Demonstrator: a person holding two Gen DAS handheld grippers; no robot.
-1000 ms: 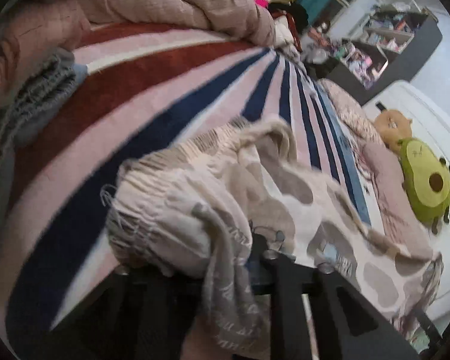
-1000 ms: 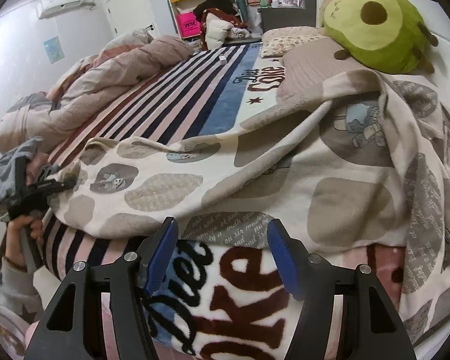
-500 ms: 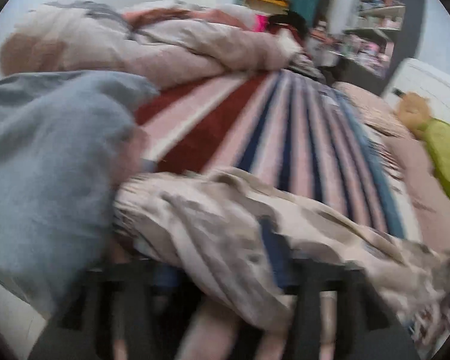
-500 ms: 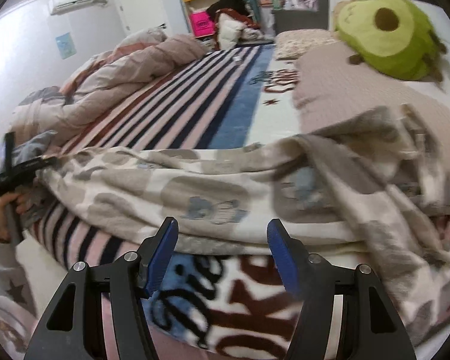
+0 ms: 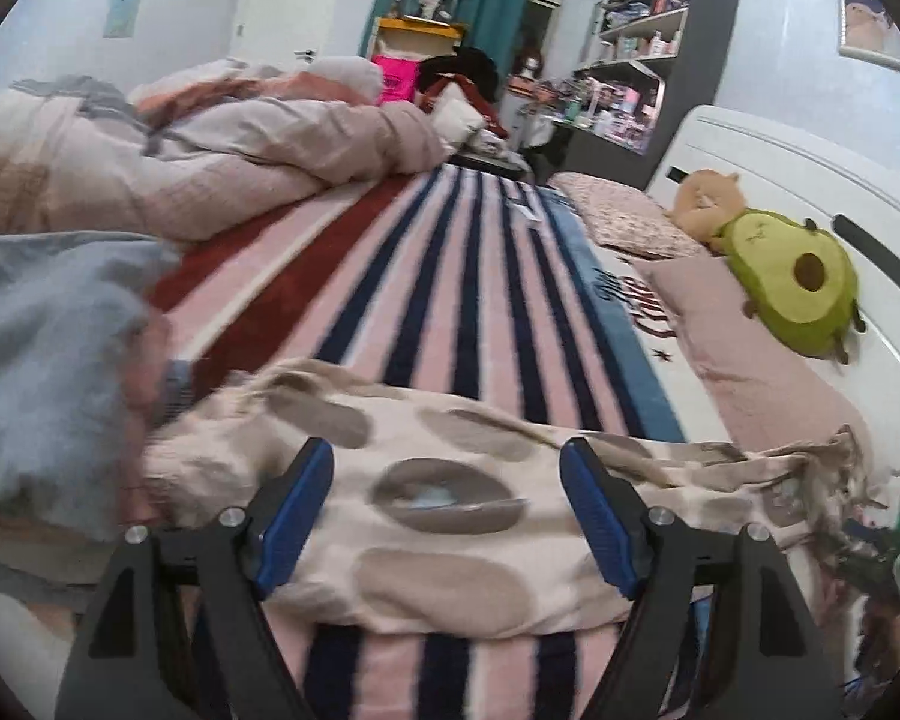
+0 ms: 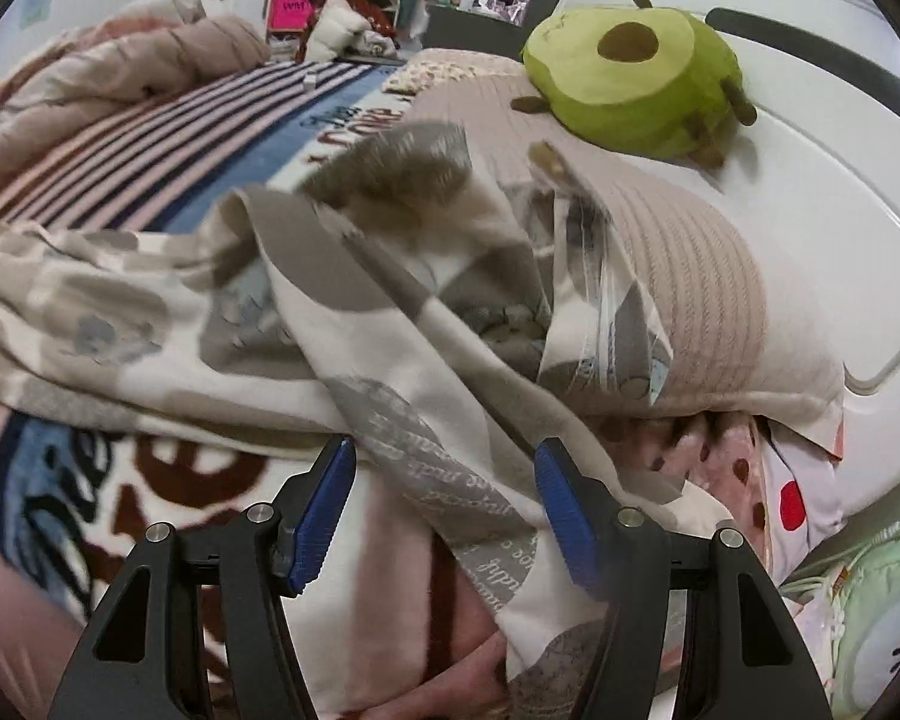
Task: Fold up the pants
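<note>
Both claws, left claw (image 5: 447, 510) and right claw (image 6: 444, 495), are gaping over limp, soft patterned pants (image 5: 450, 516), best pinched at the three-o'clock hems.

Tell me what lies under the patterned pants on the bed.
Under the patterned pants lies the striped blanket, its stripes showing beyond and in front of them. In the right wrist view, their far end drapes onto a ribbed pillow. Whatever lies directly beneath stays covered.

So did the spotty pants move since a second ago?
Yes. In the left wrist view the pants were bunched up in the left gripper; now they lie flat across the striped blanket, and the jaws are open.
</note>
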